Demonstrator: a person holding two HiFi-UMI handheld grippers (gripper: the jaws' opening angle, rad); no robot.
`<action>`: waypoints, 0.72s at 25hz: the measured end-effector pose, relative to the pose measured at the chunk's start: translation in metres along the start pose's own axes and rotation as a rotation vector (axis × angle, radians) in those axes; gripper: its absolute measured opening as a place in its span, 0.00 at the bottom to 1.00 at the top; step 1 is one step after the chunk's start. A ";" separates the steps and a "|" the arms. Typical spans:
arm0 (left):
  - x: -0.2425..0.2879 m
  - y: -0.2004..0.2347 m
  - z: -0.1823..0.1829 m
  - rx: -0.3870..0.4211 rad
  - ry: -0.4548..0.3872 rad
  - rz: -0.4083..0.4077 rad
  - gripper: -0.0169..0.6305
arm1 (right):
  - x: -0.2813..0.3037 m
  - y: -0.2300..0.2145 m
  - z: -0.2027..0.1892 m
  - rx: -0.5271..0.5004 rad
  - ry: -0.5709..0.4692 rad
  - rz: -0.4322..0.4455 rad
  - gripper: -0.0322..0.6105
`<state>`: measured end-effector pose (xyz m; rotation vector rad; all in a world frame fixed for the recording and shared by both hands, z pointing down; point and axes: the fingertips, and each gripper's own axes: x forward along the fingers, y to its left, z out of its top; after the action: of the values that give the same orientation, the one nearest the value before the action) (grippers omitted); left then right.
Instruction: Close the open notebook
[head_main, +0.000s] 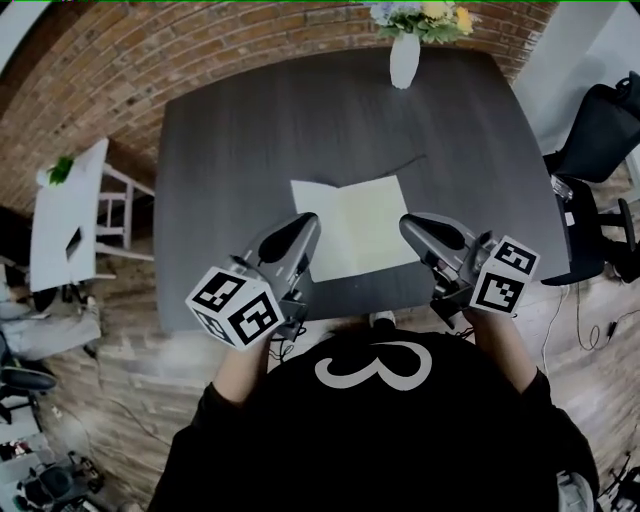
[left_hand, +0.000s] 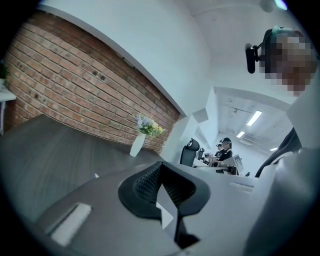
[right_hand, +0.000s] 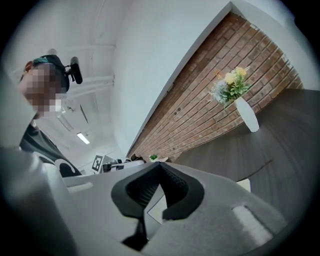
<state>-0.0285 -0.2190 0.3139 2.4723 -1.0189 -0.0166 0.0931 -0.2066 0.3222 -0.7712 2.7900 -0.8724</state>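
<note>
The open notebook (head_main: 358, 228) lies flat with pale blank pages near the front of the dark table (head_main: 230, 150). My left gripper (head_main: 305, 222) hovers at the notebook's left edge, jaws shut on nothing. On the other side my right gripper (head_main: 408, 222) sits by the right edge, also shut and empty. In the left gripper view the left gripper (left_hand: 161, 165) has its jaws meeting at the tips, and a sliver of notebook (left_hand: 165, 216) shows beneath. The right gripper (right_hand: 160, 165) looks the same in the right gripper view, over a corner of notebook (right_hand: 158, 210).
A white vase with flowers (head_main: 404, 55) stands at the table's far edge. A thin dark strand (head_main: 405, 163) lies just beyond the notebook. A white side table (head_main: 65, 215) is to the left and black office chairs (head_main: 600, 130) to the right. Seated people (left_hand: 225, 149) are far off.
</note>
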 end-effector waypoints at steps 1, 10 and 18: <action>0.000 0.005 0.000 -0.004 -0.007 0.024 0.05 | 0.000 -0.006 0.000 0.002 0.010 0.003 0.05; -0.005 0.047 -0.022 -0.015 -0.040 0.211 0.05 | 0.001 -0.050 -0.003 0.036 0.063 0.021 0.05; -0.015 0.075 -0.053 -0.026 -0.011 0.322 0.05 | 0.003 -0.065 -0.009 0.048 0.098 0.035 0.05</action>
<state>-0.0792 -0.2335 0.3908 2.2593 -1.3995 0.0581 0.1165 -0.2489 0.3663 -0.6888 2.8451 -0.9933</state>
